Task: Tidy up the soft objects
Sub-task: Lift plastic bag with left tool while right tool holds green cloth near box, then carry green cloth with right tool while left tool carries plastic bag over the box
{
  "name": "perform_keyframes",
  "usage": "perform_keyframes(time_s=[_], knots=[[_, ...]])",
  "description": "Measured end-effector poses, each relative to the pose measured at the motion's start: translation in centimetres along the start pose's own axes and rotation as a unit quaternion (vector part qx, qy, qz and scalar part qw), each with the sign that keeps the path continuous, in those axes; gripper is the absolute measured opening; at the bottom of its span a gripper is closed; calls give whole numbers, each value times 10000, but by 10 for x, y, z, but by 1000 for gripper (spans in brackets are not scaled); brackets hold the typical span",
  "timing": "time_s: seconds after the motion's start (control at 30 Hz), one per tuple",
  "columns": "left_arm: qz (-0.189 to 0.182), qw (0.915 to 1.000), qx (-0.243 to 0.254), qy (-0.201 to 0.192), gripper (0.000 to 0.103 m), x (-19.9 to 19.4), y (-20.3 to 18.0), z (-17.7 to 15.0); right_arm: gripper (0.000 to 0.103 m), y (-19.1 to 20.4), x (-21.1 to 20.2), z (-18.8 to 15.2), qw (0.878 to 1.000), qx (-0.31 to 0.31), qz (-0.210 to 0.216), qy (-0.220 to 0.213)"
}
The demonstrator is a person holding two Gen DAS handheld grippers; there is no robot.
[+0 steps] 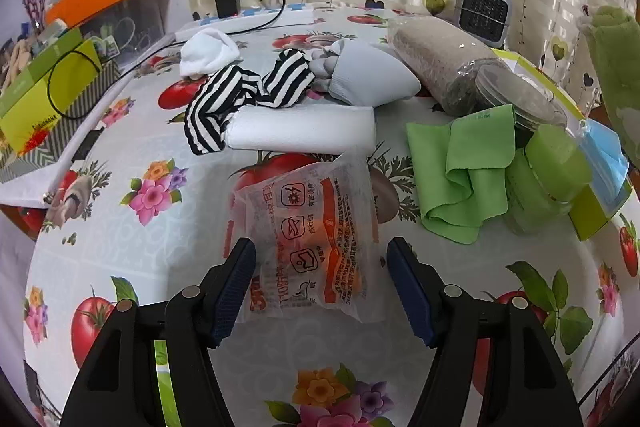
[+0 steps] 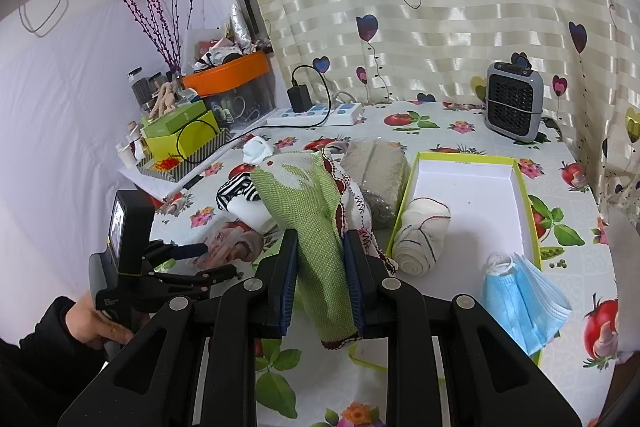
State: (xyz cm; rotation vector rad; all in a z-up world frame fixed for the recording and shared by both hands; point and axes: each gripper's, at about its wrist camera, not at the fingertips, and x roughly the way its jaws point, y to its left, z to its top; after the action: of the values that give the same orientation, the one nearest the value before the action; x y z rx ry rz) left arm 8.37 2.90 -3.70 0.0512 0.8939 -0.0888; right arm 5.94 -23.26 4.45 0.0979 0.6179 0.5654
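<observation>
My left gripper (image 1: 321,257) is open, its jaws on either side of a clear packet with orange print (image 1: 310,235) lying on the tablecloth. Behind it lie a white rolled cloth (image 1: 304,135), striped black-and-white socks (image 1: 240,95), a grey sock (image 1: 360,75), a white sock (image 1: 208,53) and a green cloth (image 1: 460,171). My right gripper (image 2: 320,255) is shut on a green and white woven cloth (image 2: 316,211), held up over the table. A white box with a green rim (image 2: 472,203) holds a rolled bandage (image 2: 420,235) and blue face masks (image 2: 520,299).
A grey mini heater (image 2: 514,103) stands at the back by the curtain. A power strip with charger (image 2: 316,111) lies at the back. Boxes and an orange-lidded bin (image 2: 228,75) crowd the left side. A clear bag of grain (image 1: 440,59) lies beside the socks.
</observation>
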Motion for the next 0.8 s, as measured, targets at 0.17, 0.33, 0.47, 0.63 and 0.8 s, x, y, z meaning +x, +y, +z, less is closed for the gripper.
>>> perform_keyframes(time_s=[0.17,0.33,0.47,0.63,0.8], knots=[[68,9999,-76,7,66,0,1,0,24,1,1,-1,10000,-19,10,12],[183,9997,-128,-38,40,-1,5,2,24,2,1,-1,10000,-24,10,16],[274,9996,-69,-47,28,-2,7,3,24,3,1,-1,10000,-27,9,15],[159,9993,-264,-212,20,-13,12,4,24,2,1,-1,10000,-10,-15,8],[8,9985,-346,-426,19,-26,12,9,24,-2,-3,1,10000,35,-64,-44]])
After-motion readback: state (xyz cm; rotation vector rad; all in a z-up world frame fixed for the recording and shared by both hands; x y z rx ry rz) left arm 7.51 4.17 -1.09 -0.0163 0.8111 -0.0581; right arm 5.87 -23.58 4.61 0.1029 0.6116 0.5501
